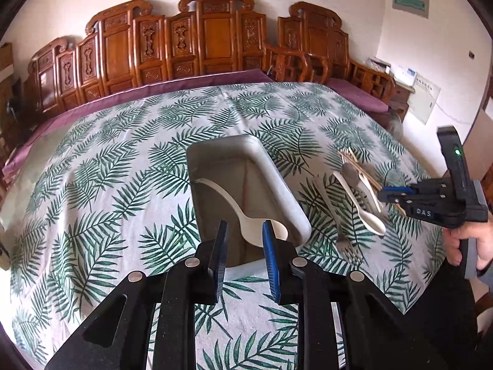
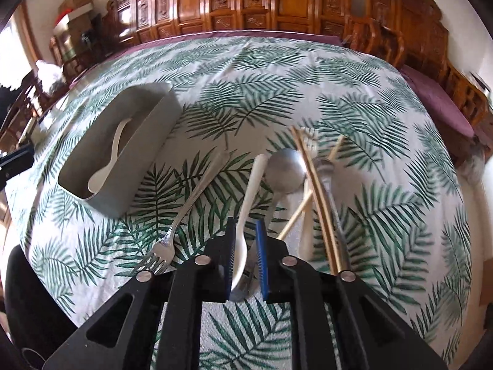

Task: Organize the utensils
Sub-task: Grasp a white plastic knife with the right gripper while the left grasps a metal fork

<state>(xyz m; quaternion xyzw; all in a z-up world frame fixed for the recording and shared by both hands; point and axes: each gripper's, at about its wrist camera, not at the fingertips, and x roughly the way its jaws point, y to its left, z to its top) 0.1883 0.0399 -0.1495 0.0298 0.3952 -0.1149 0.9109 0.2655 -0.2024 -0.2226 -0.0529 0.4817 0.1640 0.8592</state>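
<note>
A grey rectangular box stands on the leaf-print cloth and holds a white plastic spoon; both also show in the right wrist view, box and spoon. My left gripper is open above the box's near end, its jaws either side of the spoon's bowl. My right gripper is open over a pile of utensils, its jaws astride a second white spoon. The pile holds a metal spoon, chopsticks and a fork.
Carved wooden chairs with purple cushions line the far edge of the table. The person's hand holds the right gripper at the right edge of the left wrist view. The cloth covers the whole table.
</note>
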